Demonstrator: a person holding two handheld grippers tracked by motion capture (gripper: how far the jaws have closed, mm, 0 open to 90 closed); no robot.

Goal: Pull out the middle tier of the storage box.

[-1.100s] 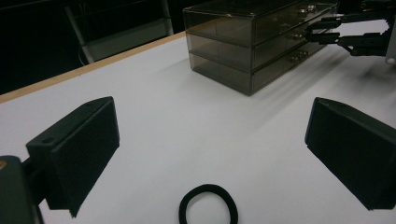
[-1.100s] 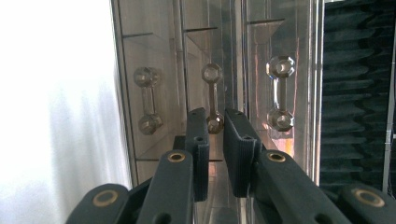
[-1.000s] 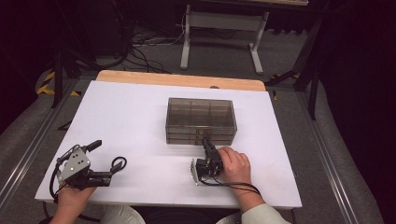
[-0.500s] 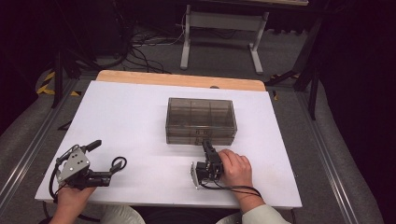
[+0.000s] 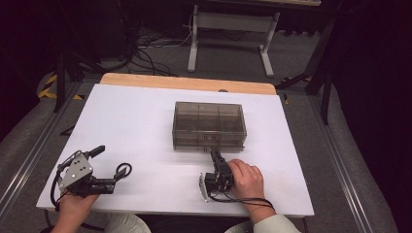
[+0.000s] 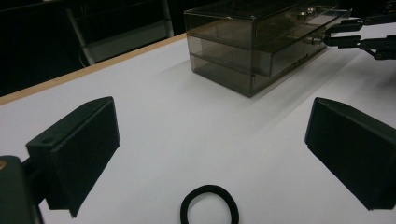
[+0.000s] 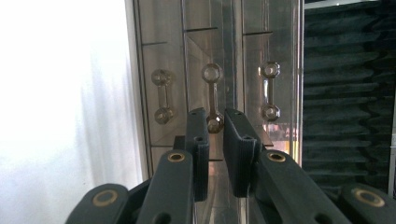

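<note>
Right gripper view, bottom centre: right gripper (image 7: 215, 135) had its jaws nearly shut w/ just a narrow gap, the lower end of a clear dumbbell-shaped drawer handle (image 7: 212, 98) sitting betw. the tips. Can't tell if pads were actually pressing it; looked like a pinch on the handle. Behind it, upper half of frame, the smoky transparent plastic drawer box (image 7: 219, 51) w/ two more handles either side.

High view, lower left: left gripper (image 5: 109, 167) rested on the white table (image 5: 121, 116), jaws wide apart, holding nothing; a black hair tie (image 6: 210, 205) lay betw. them at bottom centre of left gripper view. Box (image 5: 209, 126) sat mid-frame, right gripper (image 5: 214, 155) touching its near face.

Judgement: box prob. light, stiff, slick plastic, so pulling may drag the whole unit. Handle small, rigid, maybe brittle; grip its thin middle bar squarely. Hair tie soft, stretchy, easy to pinch.
</note>
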